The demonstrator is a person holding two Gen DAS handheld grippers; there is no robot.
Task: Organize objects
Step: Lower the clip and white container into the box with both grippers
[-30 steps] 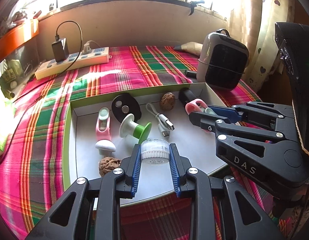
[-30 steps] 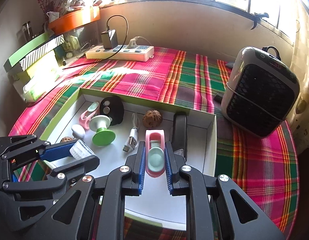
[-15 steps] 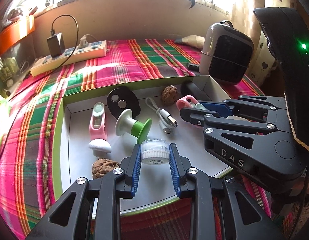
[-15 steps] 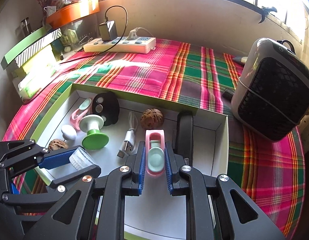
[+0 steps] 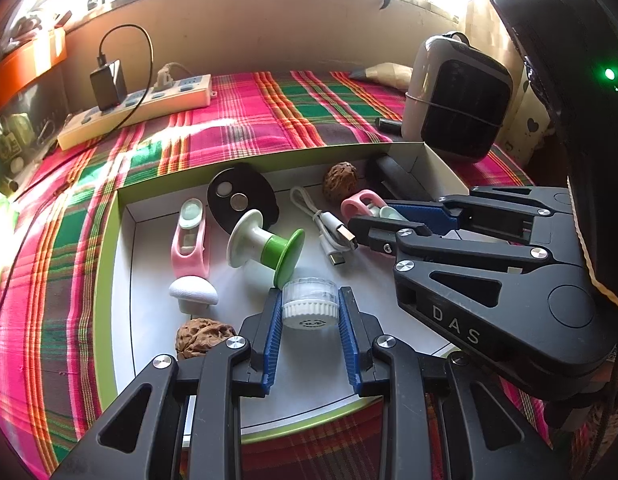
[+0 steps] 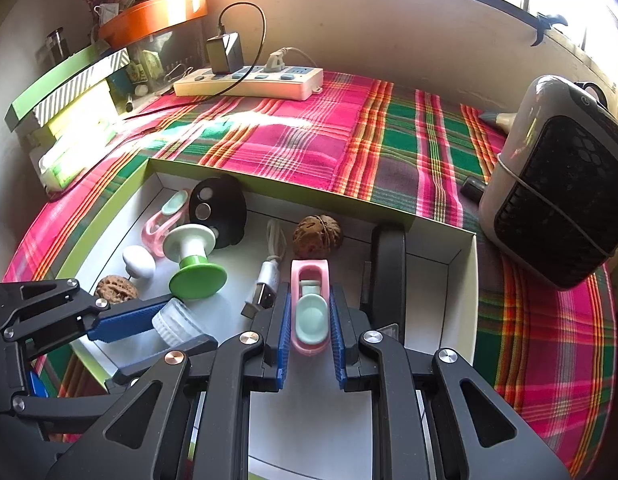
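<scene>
My left gripper is shut on a small clear jar with a white ribbed lid and holds it above the white tray with a green rim. It also shows in the right wrist view. My right gripper is shut on a pink clip with a mint pad, also above the tray; it shows in the left wrist view. The tray holds a second pink clip, a green and white spool, a black disc, a USB cable, two walnuts, a white mushroom-shaped knob and a black bar.
The tray lies on a plaid cloth. A grey and black heater stands to the right. A power strip with a black charger lies at the back. Boxes are stacked at the left.
Both grippers have kept their grip and shifted slightly forward and lower over the tray. The tray's contents have not moved.
</scene>
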